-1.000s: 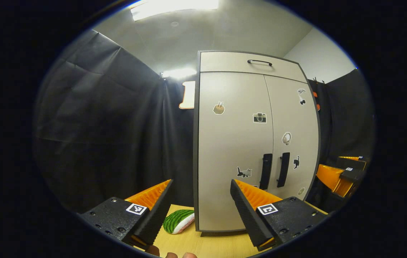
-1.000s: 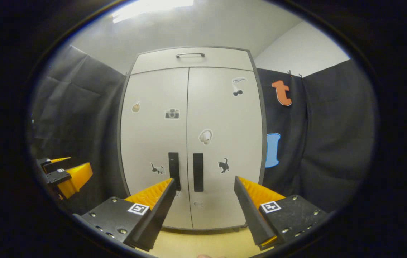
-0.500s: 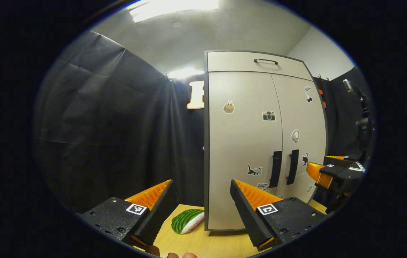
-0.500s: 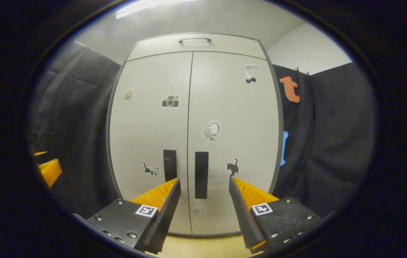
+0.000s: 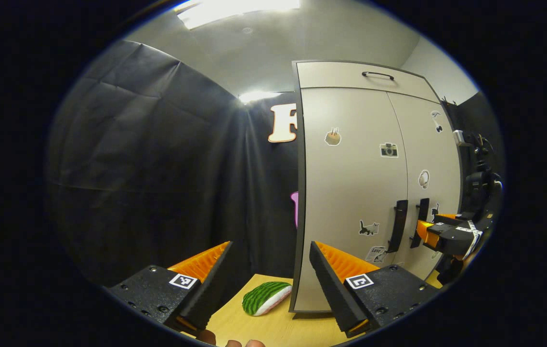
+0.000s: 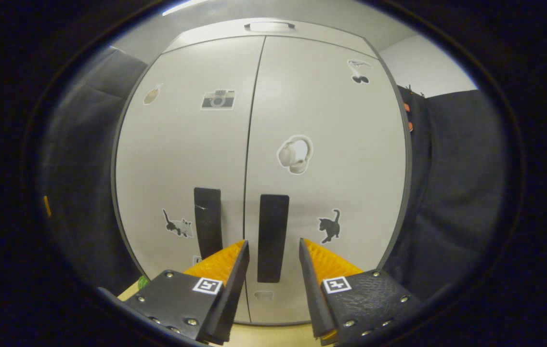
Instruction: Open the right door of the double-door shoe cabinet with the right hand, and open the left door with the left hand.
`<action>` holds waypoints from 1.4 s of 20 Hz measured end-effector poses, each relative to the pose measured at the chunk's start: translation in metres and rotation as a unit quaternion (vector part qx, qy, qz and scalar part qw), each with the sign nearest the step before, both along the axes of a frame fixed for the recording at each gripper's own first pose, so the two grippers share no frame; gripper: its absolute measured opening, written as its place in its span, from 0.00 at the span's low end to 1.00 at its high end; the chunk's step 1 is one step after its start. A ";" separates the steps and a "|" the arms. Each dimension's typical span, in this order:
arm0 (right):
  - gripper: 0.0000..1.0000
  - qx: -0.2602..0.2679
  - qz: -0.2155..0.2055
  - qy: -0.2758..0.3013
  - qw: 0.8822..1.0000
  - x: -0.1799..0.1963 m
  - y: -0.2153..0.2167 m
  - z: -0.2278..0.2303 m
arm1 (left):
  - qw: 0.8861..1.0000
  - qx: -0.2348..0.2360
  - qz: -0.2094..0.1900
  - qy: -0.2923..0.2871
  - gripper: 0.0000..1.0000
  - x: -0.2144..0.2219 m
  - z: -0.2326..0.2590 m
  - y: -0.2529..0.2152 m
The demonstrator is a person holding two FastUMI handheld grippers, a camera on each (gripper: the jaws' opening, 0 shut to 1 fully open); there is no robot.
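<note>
The beige shoe cabinet (image 6: pixel 254 96) stands close ahead in the right gripper view, both doors shut. Its right door (image 6: pixel 341 144) and left door (image 6: pixel 172 144) each carry a black vertical handle. My right gripper (image 6: pixel 273 243) is open, and its orange fingers (image 6: pixel 220 262) straddle the lower part of the right handle (image 6: pixel 272 231) without visibly pressing on it. The left handle (image 6: pixel 207 221) is just left of them. In the left gripper view the cabinet (image 5: pixel 350 193) is off to the right, and my left gripper (image 5: pixel 271 255) is open and holds nothing, well short of the left handle (image 5: pixel 398 225). The right gripper (image 5: pixel 439 233) sits at the right handle (image 5: pixel 421 219).
The cabinet stands on a light wooden tabletop (image 5: pixel 273 330). A toy watermelon slice (image 5: pixel 266 298) lies on it by the cabinet's left front corner. A drawer with a black handle (image 5: pixel 378 75) tops the cabinet. Black cloth walls close in on both sides.
My right gripper has moved in toward the cabinet and its fingers have narrowed around the right handle. The left gripper's view has swung left, so the cabinet sits farther right in it.
</note>
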State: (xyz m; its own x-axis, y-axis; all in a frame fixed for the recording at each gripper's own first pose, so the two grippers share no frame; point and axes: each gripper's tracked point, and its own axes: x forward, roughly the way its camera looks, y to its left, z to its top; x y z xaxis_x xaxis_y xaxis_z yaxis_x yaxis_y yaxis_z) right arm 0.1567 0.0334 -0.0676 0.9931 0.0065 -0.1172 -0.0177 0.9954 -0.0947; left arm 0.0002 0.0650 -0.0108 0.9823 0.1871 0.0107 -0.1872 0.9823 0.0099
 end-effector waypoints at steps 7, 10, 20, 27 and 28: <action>0.61 -0.006 0.003 0.013 1.000 0.025 0.010 -0.018 | 1.000 0.003 0.002 0.009 0.96 0.013 -0.007 0.004; 0.38 -0.003 -0.013 0.007 1.000 0.029 0.006 -0.017 | 1.000 0.007 0.001 0.010 0.96 0.015 -0.007 0.006; 0.20 0.012 -0.022 0.012 1.000 0.028 0.002 -0.018 | 1.000 0.000 0.004 0.016 0.96 0.010 -0.011 0.012; 0.20 0.016 0.002 0.015 1.000 0.020 0.001 -0.016 | 1.000 0.000 0.005 0.015 0.96 0.003 -0.010 0.011; 0.20 0.015 0.006 0.016 1.000 0.018 0.000 -0.015 | 1.000 0.000 0.005 0.015 0.96 0.002 -0.010 0.011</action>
